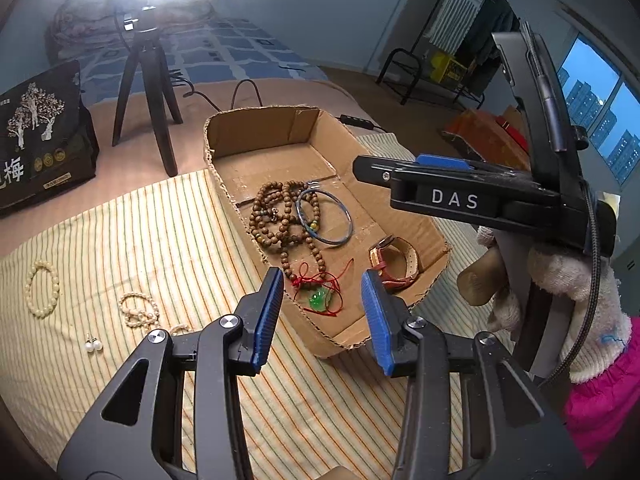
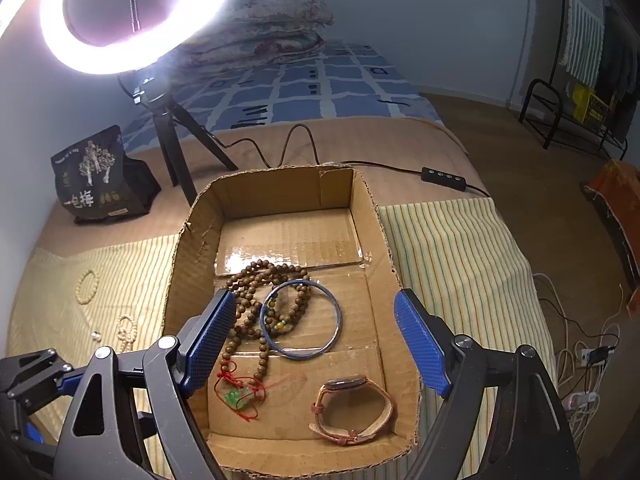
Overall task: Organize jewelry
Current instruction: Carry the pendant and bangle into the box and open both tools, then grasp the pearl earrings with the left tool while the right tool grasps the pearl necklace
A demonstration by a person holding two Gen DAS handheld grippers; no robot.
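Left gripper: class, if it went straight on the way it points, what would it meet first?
Probably the green pendant on its red cord, lying in the box between the open left gripper's fingers; depth is unclear.

cardboard box (image 2: 280, 196): beads (image 2: 256, 304), bangle (image 2: 338, 316), watch (image 2: 352, 408), green pendant (image 2: 236, 398) (red cord) | cloth: pearl bracelets (image 1: 42, 294)

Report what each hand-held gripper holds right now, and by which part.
Nothing is held. The left hand-held gripper hangs open above the green pendant; the right hand-held gripper is open over the box.
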